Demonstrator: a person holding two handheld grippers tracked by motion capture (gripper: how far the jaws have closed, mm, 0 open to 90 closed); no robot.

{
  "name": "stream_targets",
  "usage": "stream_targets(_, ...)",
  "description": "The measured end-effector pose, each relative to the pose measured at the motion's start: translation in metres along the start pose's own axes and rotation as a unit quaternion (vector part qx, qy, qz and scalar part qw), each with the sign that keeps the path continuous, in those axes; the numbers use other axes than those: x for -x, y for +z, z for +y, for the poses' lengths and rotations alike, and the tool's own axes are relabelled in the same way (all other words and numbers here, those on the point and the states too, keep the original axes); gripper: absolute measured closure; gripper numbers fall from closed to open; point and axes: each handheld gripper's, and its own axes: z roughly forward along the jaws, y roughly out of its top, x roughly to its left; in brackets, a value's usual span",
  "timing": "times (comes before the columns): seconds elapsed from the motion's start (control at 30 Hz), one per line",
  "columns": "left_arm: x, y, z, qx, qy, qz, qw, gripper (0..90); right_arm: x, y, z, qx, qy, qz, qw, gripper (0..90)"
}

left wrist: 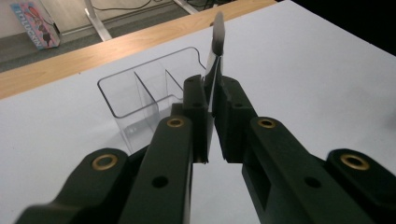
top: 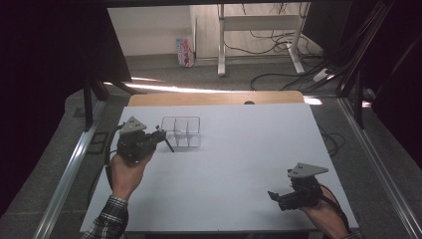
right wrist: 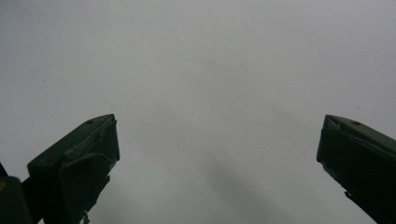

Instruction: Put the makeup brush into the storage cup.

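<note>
A: Left claw (left wrist: 212, 116) first. What's in it?

B: My jaws are pinched nearly flat on a thin clear divider (left wrist: 215, 56), a flat plastic slip standing upright out of the pads (left wrist: 196, 100), pale upper end well above them. Held by its lower part, edge-on to my camera.

A: How does it handle?

B: I judge it light, stiff and slick. Thin enough to twist if I squeeze off-centre, and it could slide down between the pads. Best hold is where I have it: on the broad faces, low, leaving the top free.

A: Where is it relative to the box?

B: Just in front of the clear organiser (left wrist: 140, 100), which sits on the white surface (left wrist: 299, 74), with partitions already inside it. From above, the left claw (top: 161, 137) hangs beside the organiser (top: 181, 132), not touching, as far as I can tell.

A: Right claw?

B: Right claw (right wrist: 217, 154) spread wide, nothing between the jaws, over bare surface; from above it (top: 278, 195) sits well apart, near the table's right edge.
</note>
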Motion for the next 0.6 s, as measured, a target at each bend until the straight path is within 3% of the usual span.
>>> stream_targets(0.27, -0.002, 0.004, 0.017, 0.002, 0.010, 0.006, 0.9999, 83.5, 0.003, -0.004, -0.004, -0.004, 0.003, -0.002, 1.0000, 0.0)
stream_targets(0.6, -0.007, 0.008, 0.029, 0.010, 0.005, 0.005, 0.9999, 83.5, 0.008, -0.007, -0.007, -0.003, 0.006, -0.007, 1.0000, 0.0)
